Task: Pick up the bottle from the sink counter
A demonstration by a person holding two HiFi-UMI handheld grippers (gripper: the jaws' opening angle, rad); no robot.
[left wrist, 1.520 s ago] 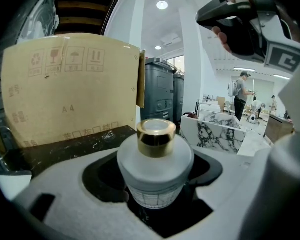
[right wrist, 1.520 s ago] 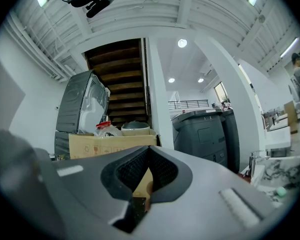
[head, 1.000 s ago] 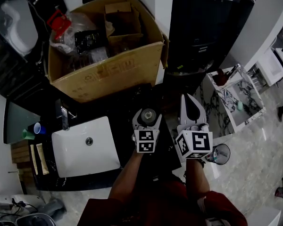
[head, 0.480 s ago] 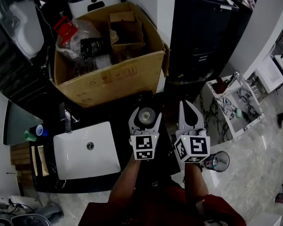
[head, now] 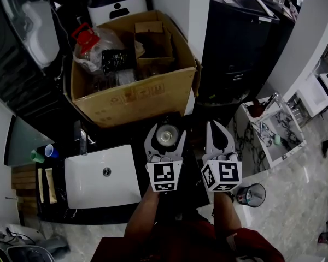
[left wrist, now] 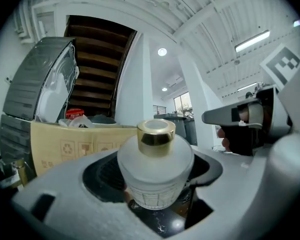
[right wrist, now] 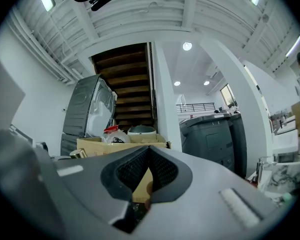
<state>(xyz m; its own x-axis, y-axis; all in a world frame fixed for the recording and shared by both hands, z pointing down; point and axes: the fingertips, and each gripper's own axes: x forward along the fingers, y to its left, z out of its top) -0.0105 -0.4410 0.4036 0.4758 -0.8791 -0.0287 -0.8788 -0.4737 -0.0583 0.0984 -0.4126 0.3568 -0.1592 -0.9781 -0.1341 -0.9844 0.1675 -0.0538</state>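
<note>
A squat frosted-white bottle (left wrist: 155, 171) with a gold cap sits between the jaws of my left gripper (head: 167, 129), which is shut on its round body and holds it upright. From the head view I look down on the bottle's cap (head: 167, 136), lifted above the black sink counter (head: 192, 171). Just to the right, my right gripper (head: 217, 125) hangs beside it, shut, with its tips (right wrist: 148, 152) together and nothing between them.
A big open cardboard box (head: 134, 98) full of packaging stands behind the counter. The white sink basin (head: 101, 176) with its faucet (head: 78, 138) is to the left, two small cups (head: 44, 153) beyond it. A marble side table (head: 273, 125) and a black cabinet (head: 240, 37) stand at the right.
My left gripper has risen with the bottle, which now looks larger and nearer in the head view. The right gripper has stayed almost where it was.
</note>
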